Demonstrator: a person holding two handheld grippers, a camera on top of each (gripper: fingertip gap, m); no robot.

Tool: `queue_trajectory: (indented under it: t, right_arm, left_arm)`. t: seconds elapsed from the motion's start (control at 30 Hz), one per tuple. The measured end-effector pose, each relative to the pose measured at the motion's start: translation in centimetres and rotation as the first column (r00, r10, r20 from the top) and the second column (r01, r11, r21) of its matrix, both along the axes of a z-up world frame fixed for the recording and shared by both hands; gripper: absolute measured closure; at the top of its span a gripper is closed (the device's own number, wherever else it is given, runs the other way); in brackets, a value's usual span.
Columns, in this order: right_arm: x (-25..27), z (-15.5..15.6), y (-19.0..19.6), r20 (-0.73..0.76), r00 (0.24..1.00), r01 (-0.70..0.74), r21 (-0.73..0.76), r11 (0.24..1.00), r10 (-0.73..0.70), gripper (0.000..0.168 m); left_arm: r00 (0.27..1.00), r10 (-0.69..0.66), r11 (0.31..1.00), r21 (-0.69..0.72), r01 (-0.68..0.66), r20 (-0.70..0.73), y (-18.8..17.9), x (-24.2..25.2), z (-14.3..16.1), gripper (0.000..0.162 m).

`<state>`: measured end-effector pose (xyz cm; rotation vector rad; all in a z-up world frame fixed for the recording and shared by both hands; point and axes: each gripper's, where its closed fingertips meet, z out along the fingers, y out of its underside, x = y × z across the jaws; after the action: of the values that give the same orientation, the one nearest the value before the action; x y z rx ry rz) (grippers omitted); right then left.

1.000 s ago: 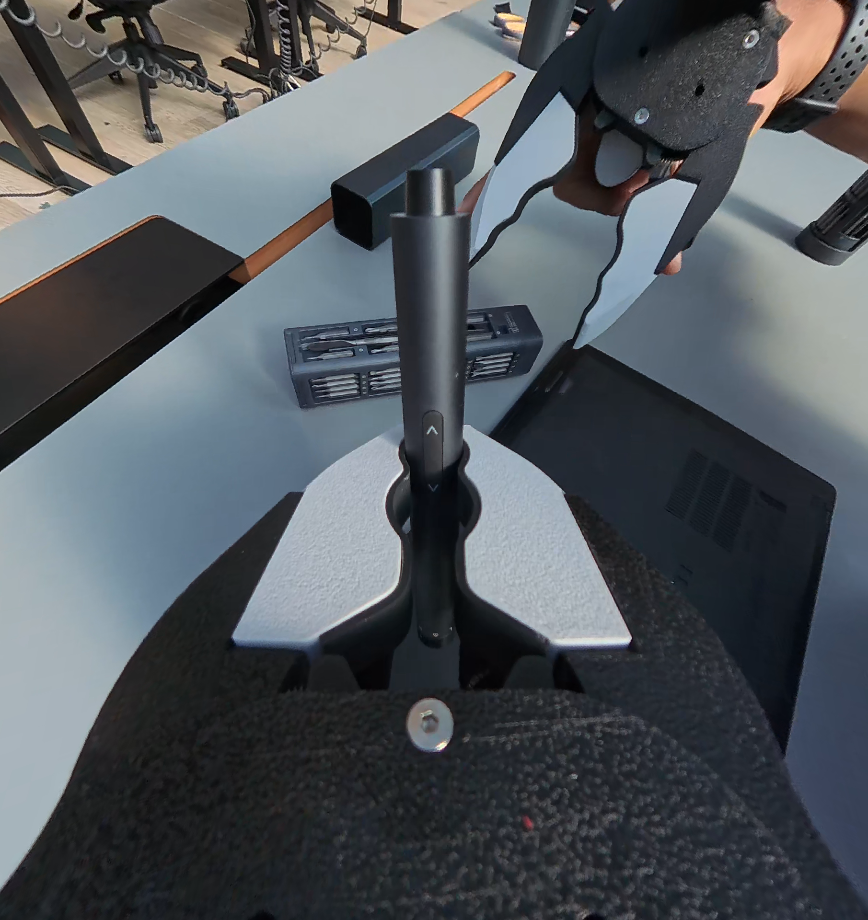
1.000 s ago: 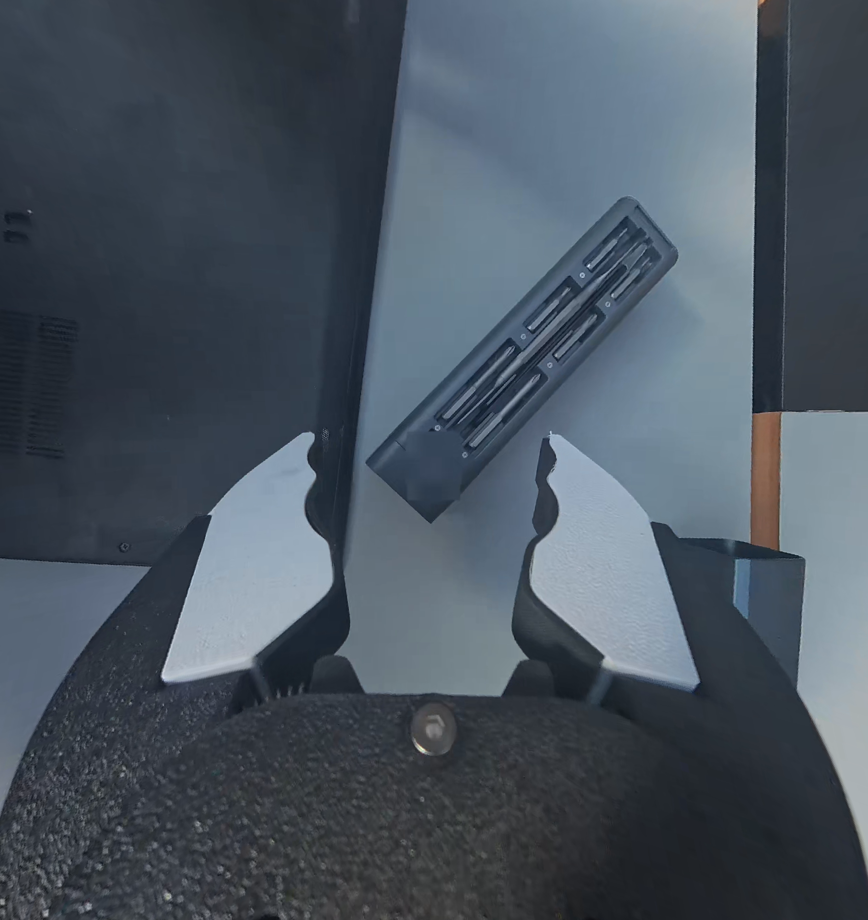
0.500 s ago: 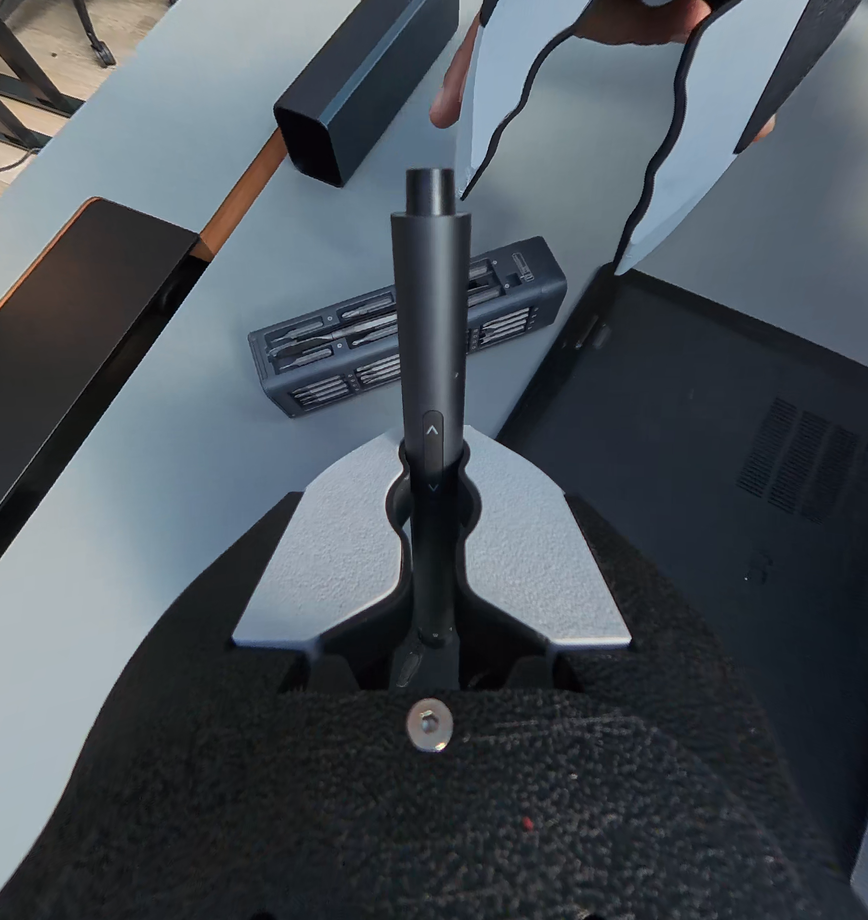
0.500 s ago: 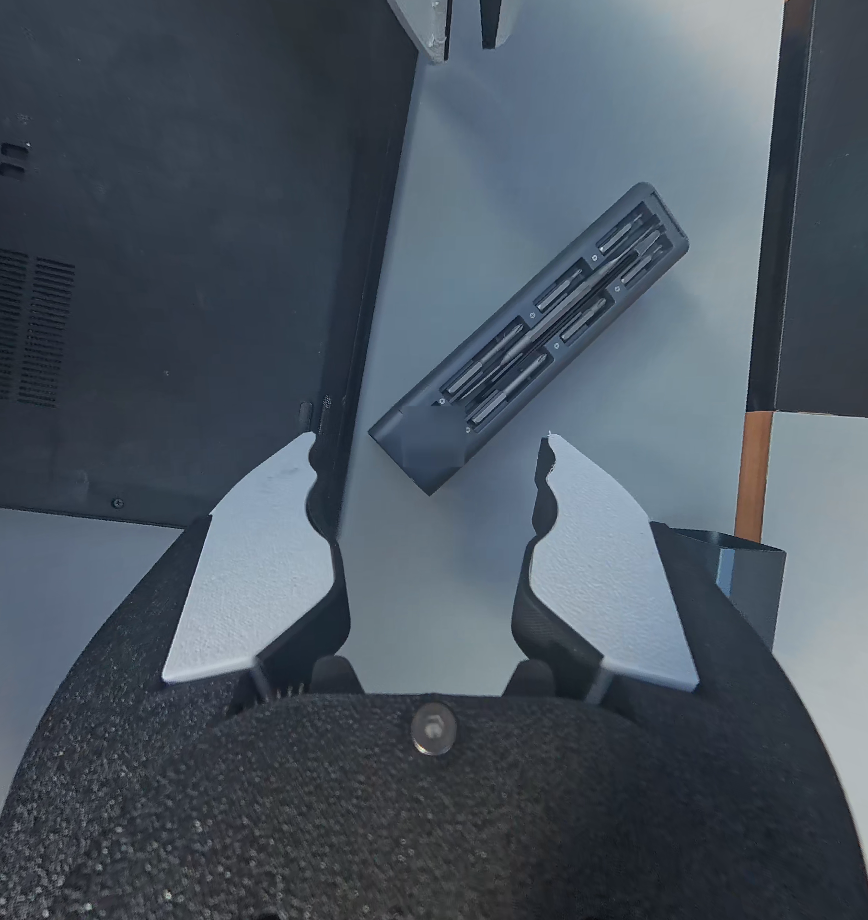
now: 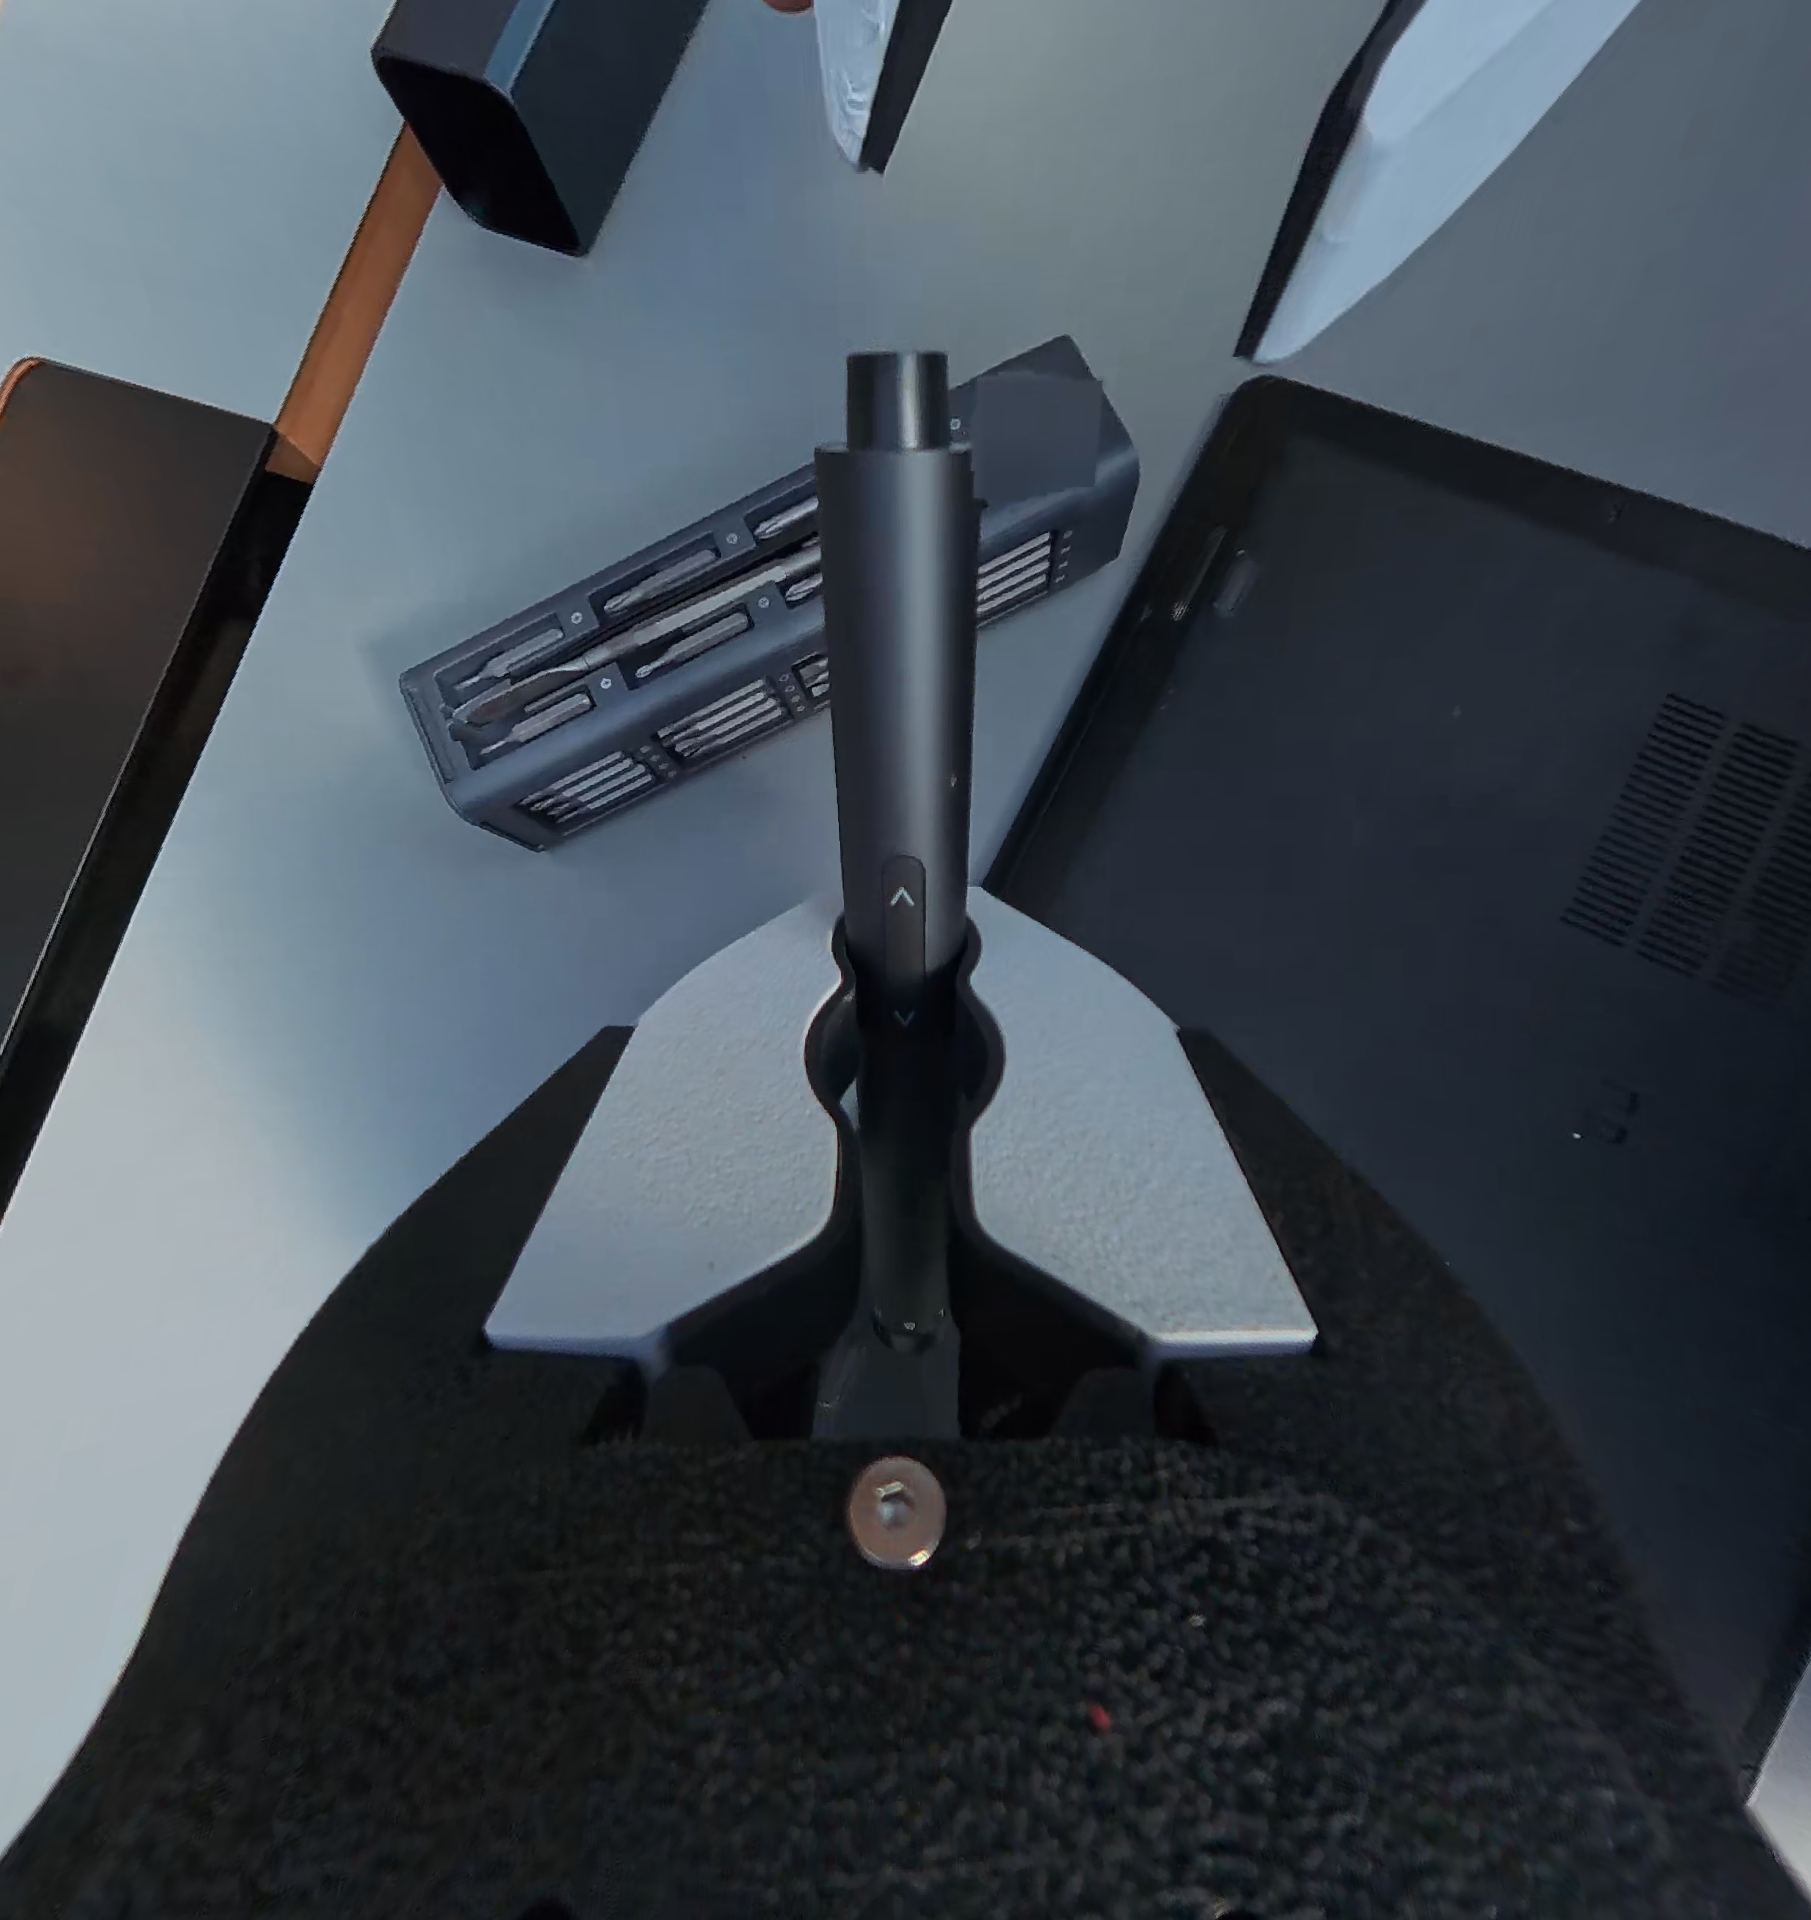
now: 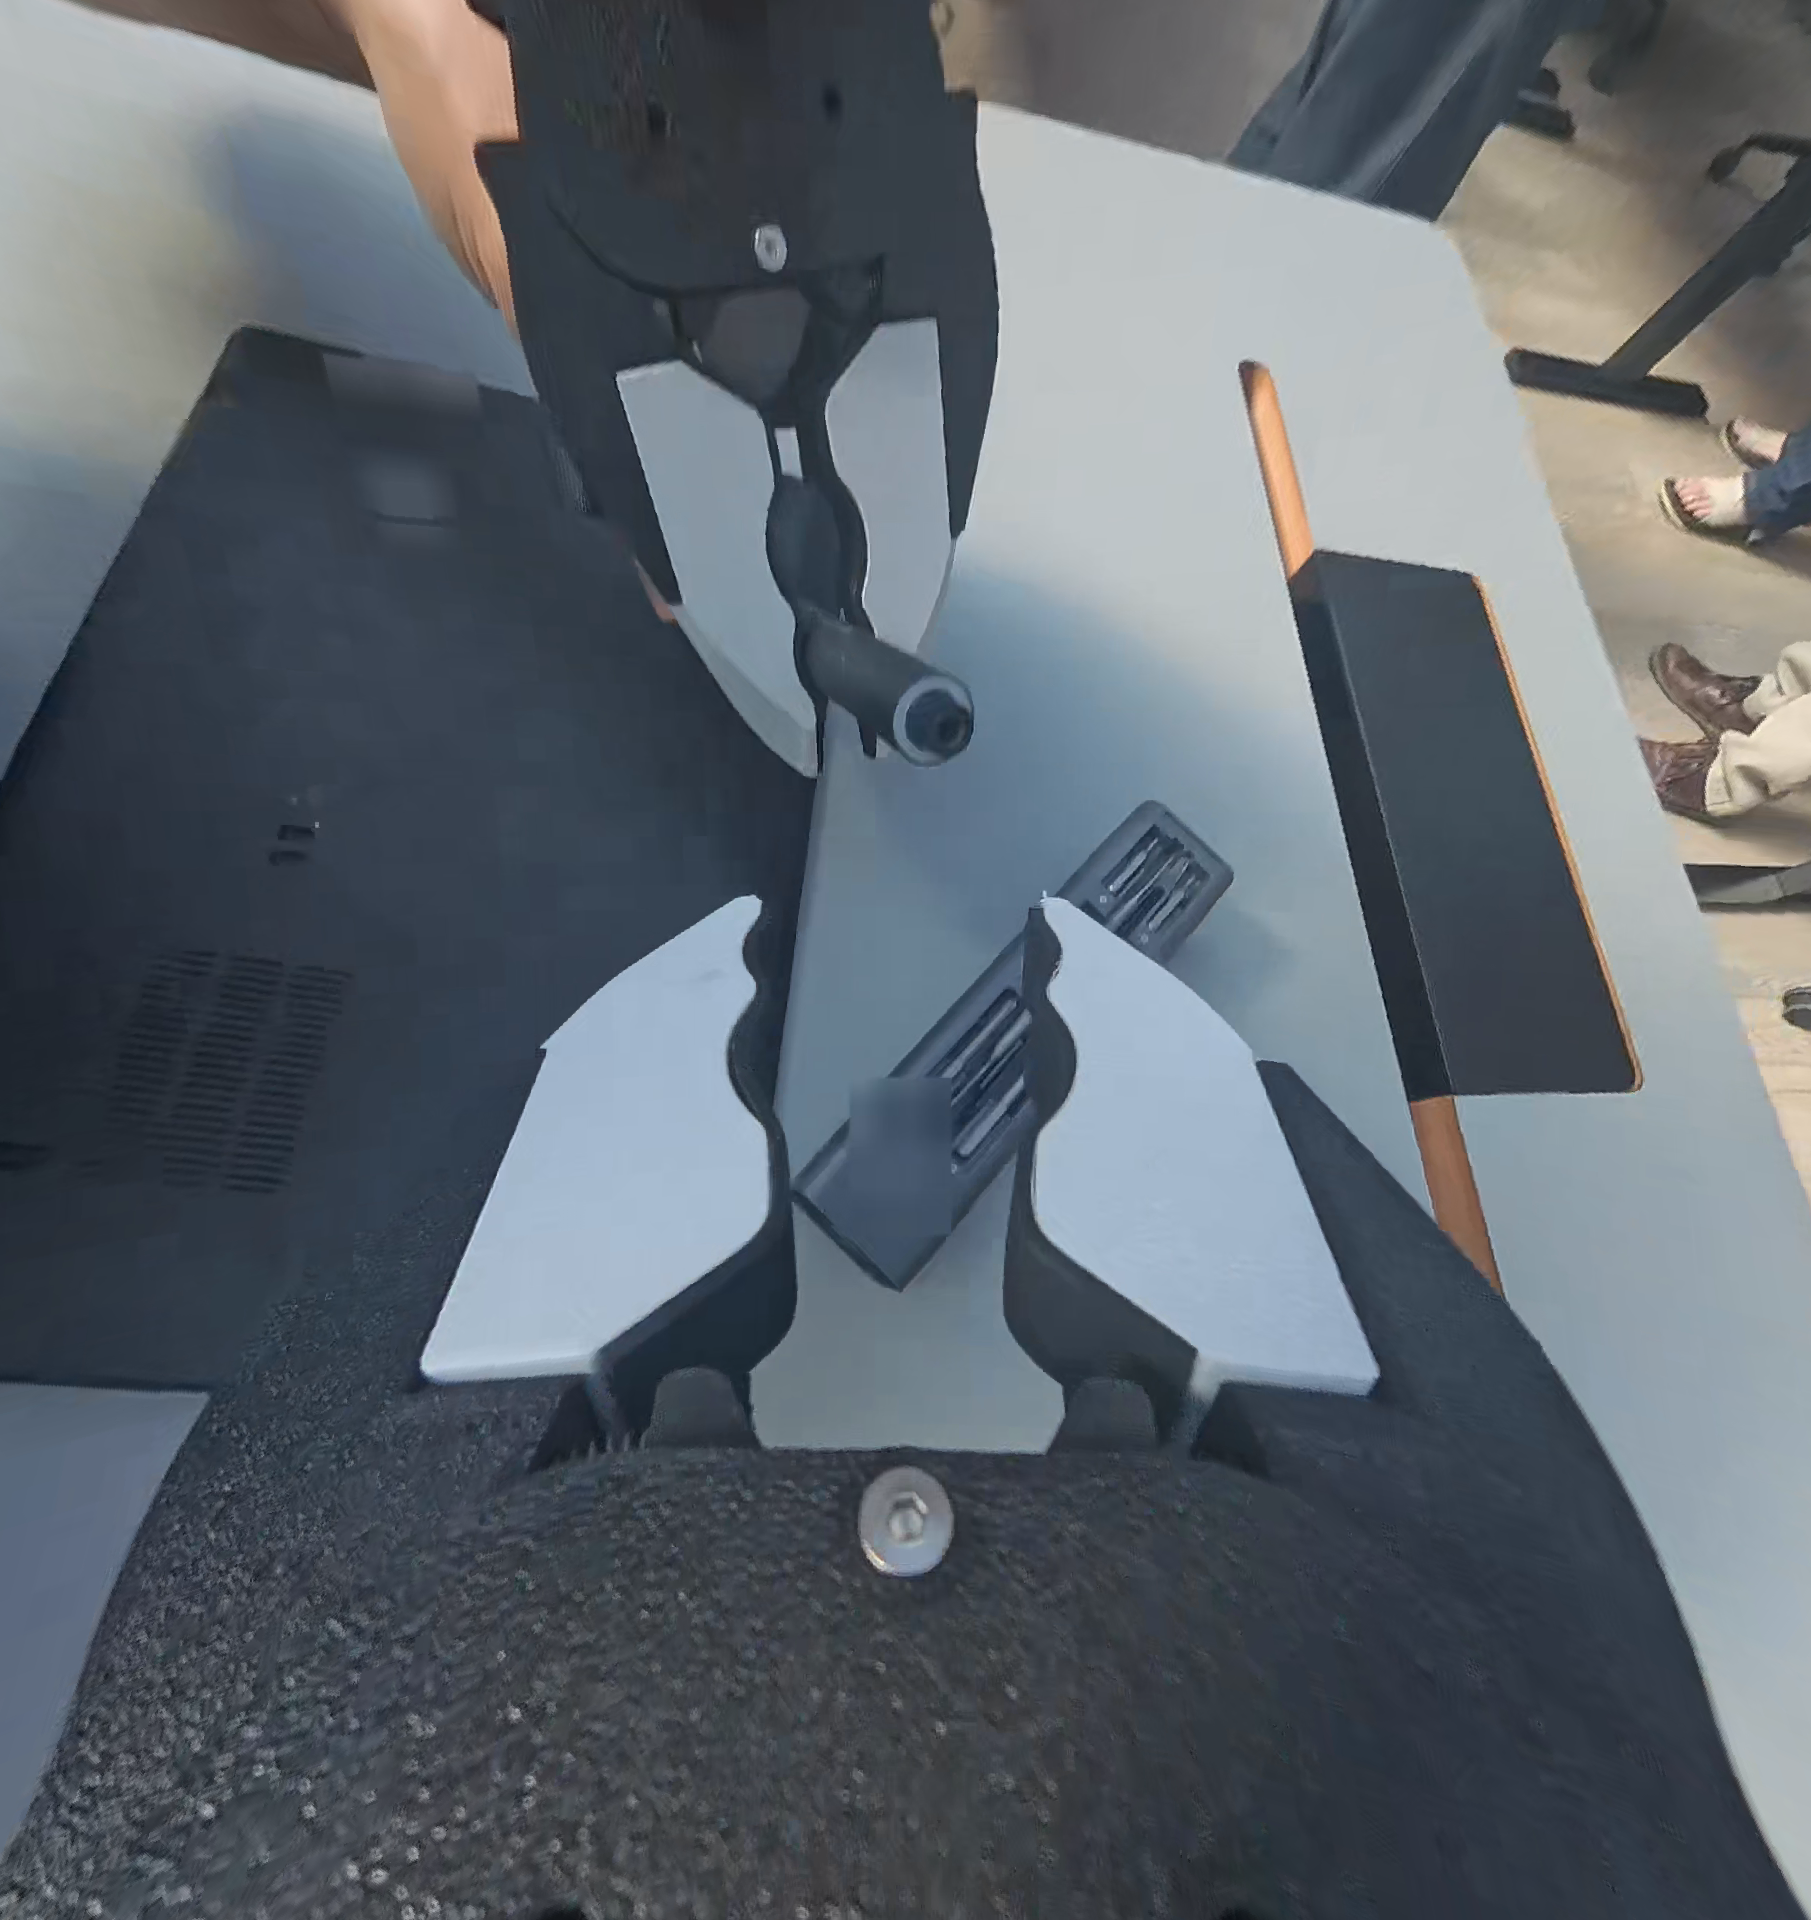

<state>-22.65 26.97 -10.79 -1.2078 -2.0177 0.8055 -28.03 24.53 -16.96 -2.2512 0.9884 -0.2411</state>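
My left gripper (image 5: pixel 903 925) is shut on a dark grey pen-shaped electric screwdriver (image 5: pixel 901 675), which points forward over an open grey bit case (image 5: pixel 672 665) lying on the table. My right gripper (image 6: pixel 893 914) is open and empty. The near end of the bit case (image 6: pixel 984 1070) shows between its fingers; I cannot tell whether they touch it. The left gripper (image 6: pixel 828 717) with the screwdriver (image 6: pixel 880 696) faces it from the far side. The right gripper's fingers (image 5: pixel 1400 156) show at the top of the left wrist view.
A black laptop lies bottom-up beside the case (image 5: pixel 1452 883) (image 6: pixel 309 831). A black sleeve box (image 5: pixel 527 114) lies beyond the case. A black panel (image 6: pixel 1452 810) sits in the grey table by an orange strip. People's legs (image 6: pixel 1763 727) are past the table edge. There is about 9 cm between the tips of the two grippers. My left tips are roughly 25 cm from the black panel (image 6: pixel 1452 810).
The left gripper has moved forward over the bit case with the screwdriver. The right gripper has tilted up, come closer to the case end, and its jaws have narrowed.
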Motion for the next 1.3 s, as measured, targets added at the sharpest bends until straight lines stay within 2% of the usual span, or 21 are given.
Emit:
queue_trajectory:
  t: [0.03,0.1,0.13,0.3,0.37,0.47,0.6,0.8,0.87,0.93,0.97,1.0,1.07,1.1,1.13,1.2,1.3]
  right_arm:
    - [-0.5,0.8,-0.7,-0.031,1.0,-0.001,-0.044,0.999,0.0,0.121]
    - [-1.4,1.7,-1.9,-0.051,0.999,0.004,-0.159,0.987,-0.012,0.1]
    - [-1.8,1.9,-2.1,-0.065,0.997,0.015,-0.193,0.981,-0.028,0.095]
    - [-2.7,3.0,-3.4,-0.167,0.981,0.033,-0.358,0.933,-0.098,0.119]
    - [-2.8,2.4,-3.9,-0.156,0.982,0.044,-0.372,0.927,-0.109,0.123]
    - [-2.8,1.4,-4.6,-0.137,0.982,0.075,-0.356,0.931,-0.132,0.141]
    - [-2.8,1.4,-5.3,-0.161,0.967,0.116,-0.405,0.907,-0.196,0.168]
    - [-1.9,1.1,-5.2,-0.172,0.952,0.15,-0.463,0.874,-0.254,0.168]
    - [-1.7,2.0,-5.3,-0.205,0.935,0.148,-0.518,0.843,-0.29,0.165]
    - [-1.7,2.3,-5.4,-0.185,0.929,0.166,-0.564,0.809,-0.32,0.117]
    - [-1.7,2.4,-5.5,-0.187,0.921,0.175,-0.586,0.791,-0.342,0.1]
    - [-1.6,2.5,-5.4,-0.187,0.908,0.196,-0.602,0.774,-0.375,0.093]
    - [-1.4,2.0,-5.0,-0.182,0.876,0.248,-0.625,0.74,-0.447,0.091]
    - [-1.3,1.7,-4.8,-0.177,0.859,0.27,-0.64,0.719,-0.48,0.096]
    - [-1.1,1.3,-4.3,-0.164,0.838,0.302,-0.657,0.691,-0.521,0.107]
    - [-1.1,1.4,-4.4,-0.167,0.814,0.281,-0.724,0.63,-0.556,0.12]
    - [-1.9,1.4,-5.0,-0.148,0.812,0.245,-0.792,0.559,-0.565,0.122]
  left_arm:
    - [1.0,-0.004,1.0,0.009,0.004,-0.017,0.0,0.2,0.1,0.149]
    - [1.0,-0.012,0.999,0.031,0.013,-0.016,-0.1,0.8,0.5,0.149]
    - [1.0,-0.014,0.999,0.04,0.014,-0.005,-0.1,1.2,0.8,0.149]
    - [0.998,-0.023,0.996,0.082,0.028,-0.064,-0.4,2.3,1.3,0.149]
    - [0.996,-0.034,0.996,0.084,0.04,-0.077,-0.8,2.7,1.2,0.149]
    - [0.992,-0.042,0.994,0.097,0.054,-0.117,-1.4,2.9,1.0,0.149]
    - [0.992,-0.061,0.992,0.099,0.072,-0.11,-2.4,3.8,1.0,0.149]
    - [0.995,-0.048,0.99,0.129,0.059,-0.092,-2.9,4.3,1.0,0.149]
    - [0.993,-0.042,0.989,0.14,0.057,-0.11,-3.0,4.2,0.9,0.149]
    - [0.992,-0.027,0.987,0.155,0.045,-0.122,-2.9,4.1,0.9,0.149]
    - [0.992,-0.009,0.985,0.167,0.03,-0.125,-2.8,4.0,1.0,0.149]
    - [0.99,0.009,0.984,0.176,0.016,-0.138,-2.7,3.8,1.0,0.149]
    - [0.987,0.039,0.98,0.198,-0.008,-0.153,-2.6,3.6,1.2,0.149]
    - [0.989,0.047,0.98,0.199,-0.018,-0.143,-2.6,3.7,1.3,0.149]
    - [0.99,0.057,0.979,0.202,-0.03,-0.13,-2.5,3.8,1.4,0.149]
    - [0.991,0.07,0.976,0.213,-0.044,-0.114,-2.4,4.0,1.5,0.149]
    - [0.99,0.095,0.971,0.227,-0.07,-0.104,-2.3,4.2,1.9,0.149]
